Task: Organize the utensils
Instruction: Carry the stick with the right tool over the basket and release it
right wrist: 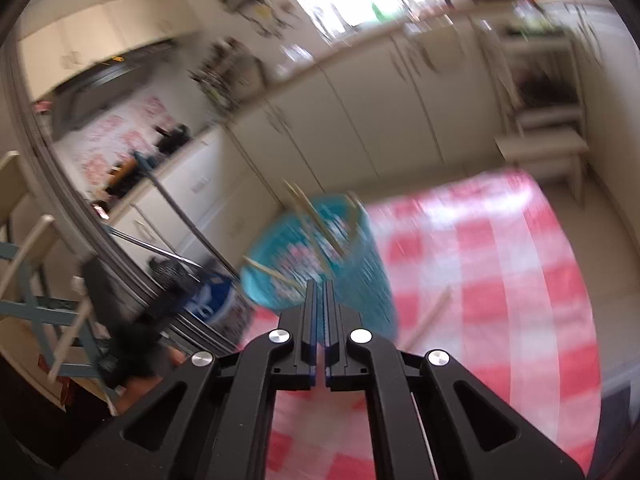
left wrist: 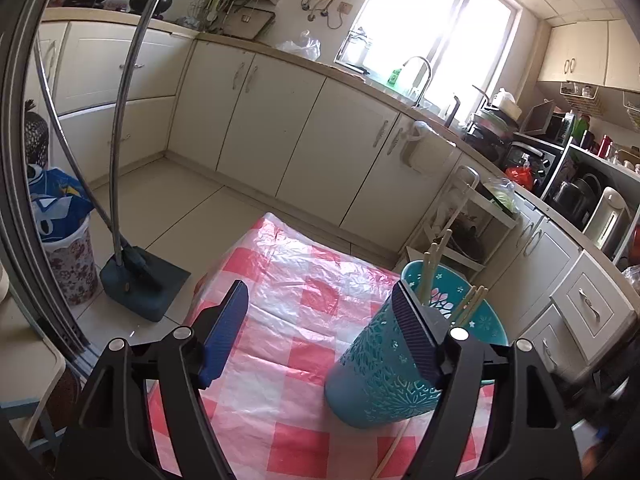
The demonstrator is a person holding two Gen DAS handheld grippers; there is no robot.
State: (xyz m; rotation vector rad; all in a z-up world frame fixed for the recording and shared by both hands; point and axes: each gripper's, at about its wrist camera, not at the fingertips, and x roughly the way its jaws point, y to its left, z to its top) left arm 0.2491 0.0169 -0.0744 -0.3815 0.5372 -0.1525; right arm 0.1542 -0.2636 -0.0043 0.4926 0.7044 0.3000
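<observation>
The teal utensil holder stands upright on the checked worktop, chopsticks poking from its mouth. One loose chopstick lies flat beside its base, long axis running from about 7 o'clock to 1 o'clock in the left wrist view. The left gripper has its jaws spread wide with nothing between them; the holder sits at its 3 o'clock, just behind the right-hand finger. The right gripper hangs above, jaws pressed together and empty, the holder blurred at its 12 o'clock and the loose chopstick at about 2 o'clock. The right hand looks better placed for that last stick.
</observation>
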